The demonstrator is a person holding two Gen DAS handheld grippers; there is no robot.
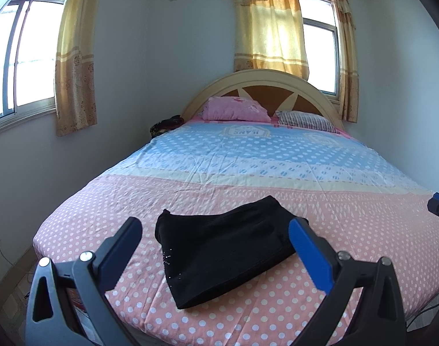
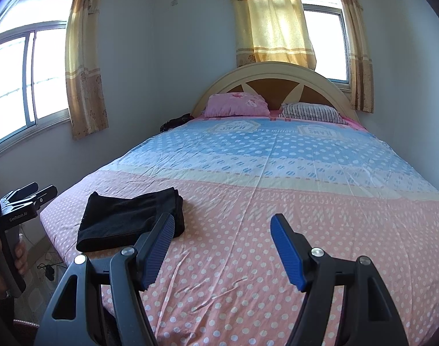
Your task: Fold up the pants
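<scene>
With both pairs of fingers spread apart and gripping nothing, left gripper point(image 1: 216, 229) and right gripper point(image 2: 222, 225) hover clear of the cloth. Pants point(image 1: 225, 248) lying as a compact black bundle at six o'clock on the bed point(image 1: 277, 167); folding looks finished, or nearly so.

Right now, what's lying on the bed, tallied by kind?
Folded black pants: 1
Pillows: 2, pink and striped
Dark bundle at the far left edge: 1, too small to identify
Total: 4

Black pants point(image 1: 225, 255) lie folded into a compact bundle; flat on the pink-dotted bedsheet point(image 1: 349, 225).
</scene>
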